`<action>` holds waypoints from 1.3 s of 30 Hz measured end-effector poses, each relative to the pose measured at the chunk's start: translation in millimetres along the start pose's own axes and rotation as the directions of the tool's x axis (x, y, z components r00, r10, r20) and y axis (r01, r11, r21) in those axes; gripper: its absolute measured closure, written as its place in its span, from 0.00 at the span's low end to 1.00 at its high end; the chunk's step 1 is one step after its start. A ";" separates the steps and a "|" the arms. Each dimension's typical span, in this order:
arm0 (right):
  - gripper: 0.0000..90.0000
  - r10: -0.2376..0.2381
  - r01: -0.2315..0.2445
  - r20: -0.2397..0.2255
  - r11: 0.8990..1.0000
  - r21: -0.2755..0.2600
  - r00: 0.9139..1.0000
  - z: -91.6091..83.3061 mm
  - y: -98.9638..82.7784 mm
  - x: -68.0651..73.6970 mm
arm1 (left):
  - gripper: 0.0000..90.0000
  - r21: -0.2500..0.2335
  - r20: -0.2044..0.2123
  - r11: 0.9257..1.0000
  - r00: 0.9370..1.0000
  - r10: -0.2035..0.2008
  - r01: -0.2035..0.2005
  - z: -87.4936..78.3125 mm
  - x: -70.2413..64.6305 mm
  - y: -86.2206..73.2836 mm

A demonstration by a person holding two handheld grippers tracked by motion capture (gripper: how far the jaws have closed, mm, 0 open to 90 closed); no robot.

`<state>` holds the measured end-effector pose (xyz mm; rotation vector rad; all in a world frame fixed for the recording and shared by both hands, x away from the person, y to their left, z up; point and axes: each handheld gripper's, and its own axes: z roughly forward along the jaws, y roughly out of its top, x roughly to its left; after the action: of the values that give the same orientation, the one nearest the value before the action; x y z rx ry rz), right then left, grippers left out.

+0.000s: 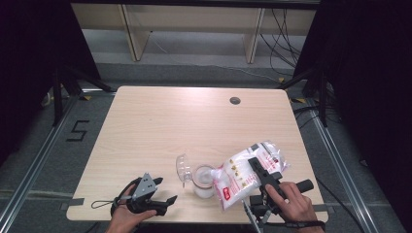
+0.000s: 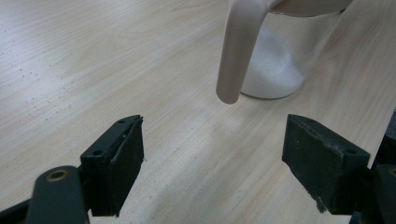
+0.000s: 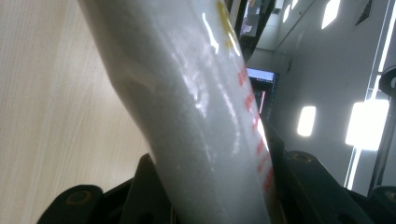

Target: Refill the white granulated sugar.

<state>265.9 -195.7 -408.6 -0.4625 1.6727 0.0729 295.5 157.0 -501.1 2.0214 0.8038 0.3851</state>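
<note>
A: Right gripper (image 1: 257, 170)?
B: Clamped on the bag (image 1: 248, 175). In the right gripper view the jaws sit against both sides of the bag (image 3: 201, 116), partly closed, with the bag filling the gap.

A: Bag contents?
B: White grains, clear plastic, red print. It's tilted, lower end down-left over the jar (image 1: 203, 180), upper end up toward the table's right edge.

A: Is the bag touching the jar?
B: Its low corner is at the jar rim in the high view. Can't tell contact.

A: Jar location?
B: Near the front edge of the table (image 1: 160, 121), about centre, between the two grippers. White stuff inside, heaped at the bottom, seen in the left gripper view (image 2: 273, 74).

A: Lid?
B: Clear lid (image 1: 182, 167), hinged back on the jar's left side, standing open.

A: Left gripper (image 1: 163, 194)?
B: Wide open, nothing between the jaws. It lies low over the table at the front left, pointing toward the jar and near it, not touching. A pale bent bar (image 2: 238, 51) from the jar hangs just ahead of the jaws.

A: Hands?
B: Left hand (image 1: 127, 216) and right hand (image 1: 291, 201) on the gripper handles at the bottom edge.
</note>
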 end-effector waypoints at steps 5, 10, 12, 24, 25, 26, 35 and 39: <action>0.75 0.044 -0.043 -0.008 0.999 0.007 0.999 -0.7 1.7 2.0 | 0.23 0.000 0.001 1.000 1.000 -0.005 0.005 1.1 -0.1 -0.8; 0.75 0.063 -0.063 0.008 0.998 -0.014 0.998 0.3 1.9 1.4 | 0.23 0.000 0.004 1.000 1.000 0.015 -0.015 0.7 0.5 -0.4; 0.75 0.104 -0.104 -0.016 0.994 0.021 0.994 -1.9 2.6 3.6 | 0.23 0.005 0.001 1.000 1.000 -0.003 0.003 0.8 0.5 -0.2; 0.75 0.140 -0.139 -0.018 0.990 0.037 0.990 -2.2 2.0 4.2 | 0.23 0.001 0.006 1.000 1.000 -0.009 0.009 1.2 -0.3 0.2; 0.75 0.122 -0.122 -0.016 0.992 0.026 0.992 -1.5 1.5 3.1 | 0.23 0.001 0.007 1.000 1.000 -0.010 0.010 1.4 -0.4 0.3; 0.75 0.102 -0.102 -0.012 0.995 0.024 0.995 -1.5 1.5 1.7 | 0.23 0.002 0.004 1.000 1.000 -0.006 0.006 1.2 -0.7 -0.2; 0.75 0.138 -0.137 -0.004 0.990 0.023 0.990 -1.8 0.2 2.4 | 0.23 0.000 0.005 1.000 1.000 -0.009 0.009 1.3 -0.4 -0.2; 0.75 0.124 -0.124 -0.003 0.992 0.039 0.992 -2.7 -2.1 2.4 | 0.23 0.012 -0.004 1.000 1.000 0.011 -0.011 0.7 -0.1 -0.7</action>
<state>263.9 -199.1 -410.0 -0.3294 1.7042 0.1307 295.5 156.7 -502.1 2.0372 0.7993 0.3920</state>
